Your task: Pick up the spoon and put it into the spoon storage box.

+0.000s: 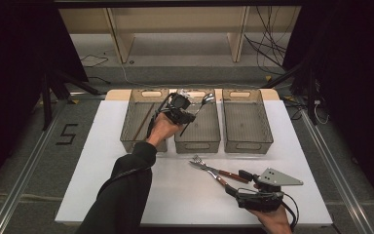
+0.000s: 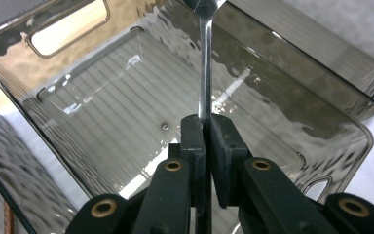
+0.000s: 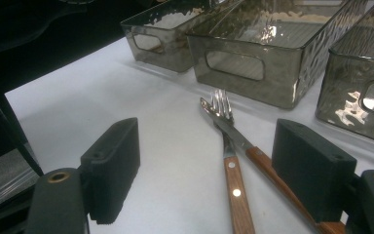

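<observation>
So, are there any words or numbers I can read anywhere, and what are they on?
"5" marked in black on the floor, left of the table.
No words or labels can be read on the bins, the spoon, the fork or the knife.

Pale wooden shelving (image 1: pixel 175 29), grey floor (image 1: pixel 39 146)
</observation>
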A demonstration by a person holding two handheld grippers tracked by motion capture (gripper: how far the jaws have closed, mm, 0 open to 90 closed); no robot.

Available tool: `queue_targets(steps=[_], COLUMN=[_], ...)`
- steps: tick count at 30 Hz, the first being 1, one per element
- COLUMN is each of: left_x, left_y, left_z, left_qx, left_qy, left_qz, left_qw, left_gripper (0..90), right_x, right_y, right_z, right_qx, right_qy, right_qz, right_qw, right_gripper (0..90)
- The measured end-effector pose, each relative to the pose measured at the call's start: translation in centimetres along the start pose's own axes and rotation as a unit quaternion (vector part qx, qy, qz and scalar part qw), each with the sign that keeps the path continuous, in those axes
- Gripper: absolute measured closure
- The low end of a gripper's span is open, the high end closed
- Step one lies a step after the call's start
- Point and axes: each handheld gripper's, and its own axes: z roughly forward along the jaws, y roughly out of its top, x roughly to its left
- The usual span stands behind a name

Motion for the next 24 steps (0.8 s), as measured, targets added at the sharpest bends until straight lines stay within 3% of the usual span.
queue_targets(steps=[8,13,20,22,24], left_x=[-0.1,-0.4,-0.3,-0.2,-0.1], left_y=[-0.4,-0.9,-1.2,-1.2,-1.1], left_z=[0.6,1.2,1.7,1.7,1.4], left_qx=[0.024,0.036,0.051,0.050,0.044], left_qy=[0.003,0.005,0.005,0.005,0.001], left_qz=[-0.008,-0.001,-0.015,-0.022,-0.034], left_qw=[0.9997,0.9993,0.9986,0.9985,0.9984], left_gripper=[84.3,84.2,83.6,82.0,71.6], right_x=[0.0,0.0,0.0,0.0,0.0], right_y=[0.0,0.0,0.0,0.0,0.0], right_z=[0.0,0.0,0.1,0.0,0.0], right_qx=[0.001,0.001,0.001,0.001,0.001], right_qy=[0.000,0.000,0.001,0.001,0.001], right_qz=[0.001,0.001,0.001,0.002,0.003], right_qw=[1.0000,1.0000,1.0000,1.0000,1.0000], right_gripper=[26.6,26.6,26.7,26.6,26.6])
